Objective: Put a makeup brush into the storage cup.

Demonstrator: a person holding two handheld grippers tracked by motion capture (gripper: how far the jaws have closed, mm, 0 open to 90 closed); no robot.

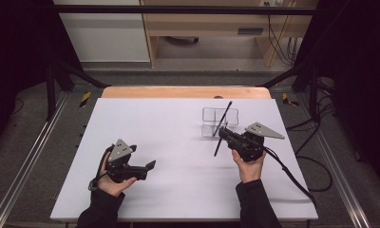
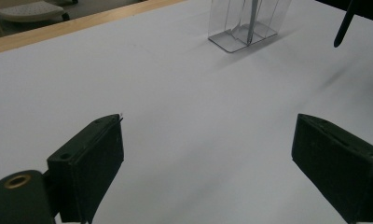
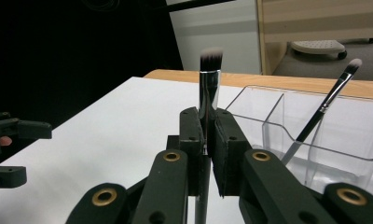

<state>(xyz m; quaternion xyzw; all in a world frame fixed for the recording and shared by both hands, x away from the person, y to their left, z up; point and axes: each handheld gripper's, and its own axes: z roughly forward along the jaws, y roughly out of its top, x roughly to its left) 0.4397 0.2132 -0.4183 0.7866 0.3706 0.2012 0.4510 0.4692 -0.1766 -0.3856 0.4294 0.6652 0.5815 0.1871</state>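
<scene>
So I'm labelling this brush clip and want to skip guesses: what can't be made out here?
- Held brush: lower handle hidden behind the right gripper in the right gripper view.
- Clear organizer: top cut off by the upper edge of the left gripper view.
- Thin brush inside it: too small to pick out in the high view.

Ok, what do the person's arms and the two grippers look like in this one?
Both forearms wear dark long sleeves. The left gripper and right gripper are black, with blocky jaws, brass-coloured pivot rings and a grey three-cornered plate on top. A black cable trails from the right one.
</scene>
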